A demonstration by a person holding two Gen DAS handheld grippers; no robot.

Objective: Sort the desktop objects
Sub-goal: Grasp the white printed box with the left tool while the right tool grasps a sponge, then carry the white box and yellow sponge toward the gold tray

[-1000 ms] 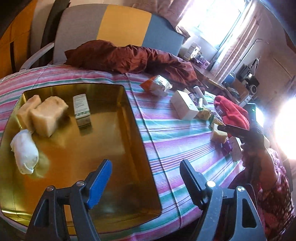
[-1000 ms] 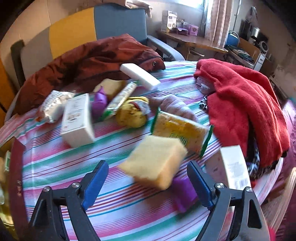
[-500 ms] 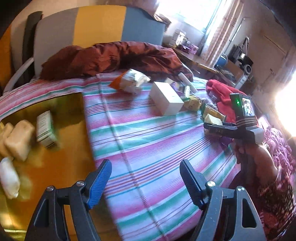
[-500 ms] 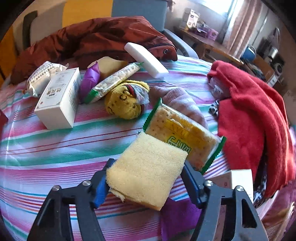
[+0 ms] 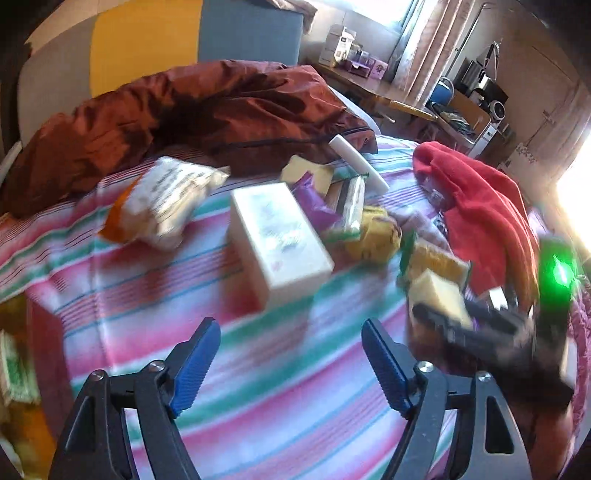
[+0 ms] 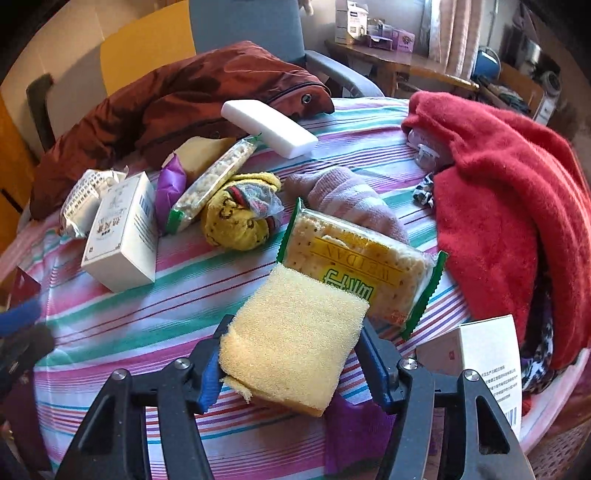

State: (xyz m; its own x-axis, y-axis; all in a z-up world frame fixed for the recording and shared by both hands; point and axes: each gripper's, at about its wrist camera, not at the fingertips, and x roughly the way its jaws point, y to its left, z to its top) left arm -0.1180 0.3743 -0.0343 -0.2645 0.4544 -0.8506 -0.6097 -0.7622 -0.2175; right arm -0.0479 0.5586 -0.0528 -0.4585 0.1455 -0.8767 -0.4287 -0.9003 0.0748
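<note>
right gripper [image 6: 291, 363]: fingers just closed, squeezing soft yellow sponge block [image 6: 295, 339] on near striped tabletop [image 6: 147, 325] | left gripper [image 5: 291, 363]: fingers just widened, empty | risk: sponge drags the cracker packet [image 6: 362, 266] touching its far edge

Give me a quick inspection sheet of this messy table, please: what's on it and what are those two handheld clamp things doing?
Surface: table under a striped cloth.
Job's things: yellow sponge, cracker packet, white box, yellow sock bundle, white bar, snack bag.
Clutter: red sweater, brown jacket, pink sock.
Grippers: right tool has just closed on the sponge, pads pressing its sides; left tool open, jaws just widened, nothing between them.
Cables: nothing seen.
Surroundings: chair behind the table, cluttered desk by curtains.
</note>
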